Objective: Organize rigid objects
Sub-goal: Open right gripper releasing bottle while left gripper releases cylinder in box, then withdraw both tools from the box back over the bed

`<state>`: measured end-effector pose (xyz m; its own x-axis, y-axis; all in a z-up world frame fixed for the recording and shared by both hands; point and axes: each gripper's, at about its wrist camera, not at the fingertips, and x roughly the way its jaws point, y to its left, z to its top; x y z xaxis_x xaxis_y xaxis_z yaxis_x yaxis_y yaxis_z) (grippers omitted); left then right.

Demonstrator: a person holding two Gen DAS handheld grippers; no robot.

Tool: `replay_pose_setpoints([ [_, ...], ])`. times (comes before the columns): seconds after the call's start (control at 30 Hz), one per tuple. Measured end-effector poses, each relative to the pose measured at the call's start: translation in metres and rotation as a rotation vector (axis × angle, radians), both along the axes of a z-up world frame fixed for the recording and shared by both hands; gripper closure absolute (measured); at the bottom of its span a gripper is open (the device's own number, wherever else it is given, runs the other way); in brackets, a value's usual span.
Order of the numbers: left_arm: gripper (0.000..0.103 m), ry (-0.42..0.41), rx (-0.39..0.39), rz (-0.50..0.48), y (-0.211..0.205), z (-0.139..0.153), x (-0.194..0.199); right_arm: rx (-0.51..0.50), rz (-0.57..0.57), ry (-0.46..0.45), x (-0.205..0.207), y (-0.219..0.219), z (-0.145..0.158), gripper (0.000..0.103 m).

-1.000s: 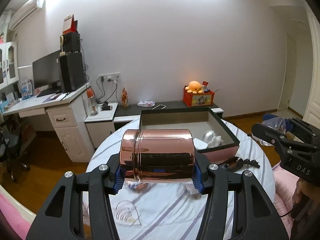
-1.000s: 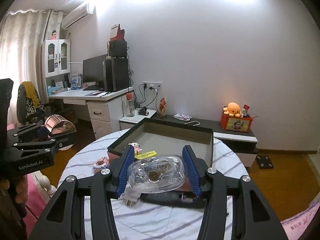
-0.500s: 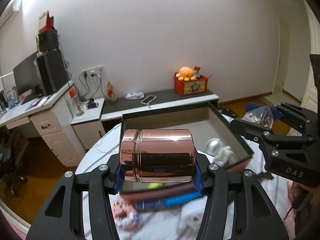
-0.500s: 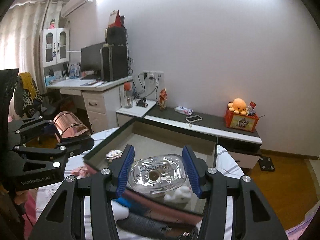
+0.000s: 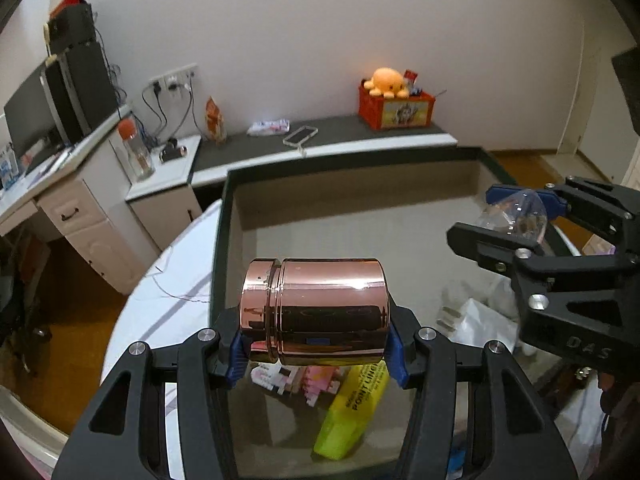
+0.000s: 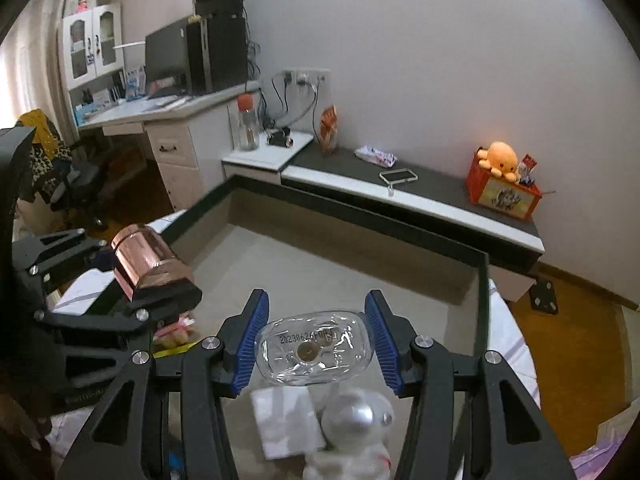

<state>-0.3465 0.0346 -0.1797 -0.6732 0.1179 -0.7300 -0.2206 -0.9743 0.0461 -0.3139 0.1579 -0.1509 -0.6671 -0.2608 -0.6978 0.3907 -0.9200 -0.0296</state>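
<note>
Round table (image 5: 132, 332) under striped white cloth; large dark-rimmed open box (image 5: 222, 240) resting on it

Far half of box (image 5: 360, 216) floor is bare, open from above. Near end crowded: yellow highlighter (image 5: 352, 412) and pink toy (image 5: 316, 384) under my left gripper (image 5: 316, 354); white figurine (image 6: 352, 432) and white card (image 6: 288, 420) under my right gripper (image 6: 316, 350). Box walls hem every side. Grippers apart, a gap between them.
</note>
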Motion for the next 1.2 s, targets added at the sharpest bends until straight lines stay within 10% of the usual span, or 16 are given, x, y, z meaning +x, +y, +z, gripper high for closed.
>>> replay_pose_setpoints([
  [0.2,0.047,-0.004,0.006,0.019,-0.006,-0.007,-0.004,0.008,-0.016,-0.045,-0.015,0.001,-0.016,0.051],
  [0.27,0.032,0.011,0.019,0.028,-0.010,-0.002,0.000,0.001,-0.025,-0.045,-0.013,0.002,-0.016,0.051],
  [0.47,0.010,0.103,0.045,0.079,-0.029,0.025,0.027,-0.038,-0.069,0.026,0.002,0.013,0.005,0.022],
  [1.2,0.000,0.389,0.115,0.146,-0.051,0.101,0.219,-0.184,-0.135,0.338,0.189,0.032,0.084,0.017],
])
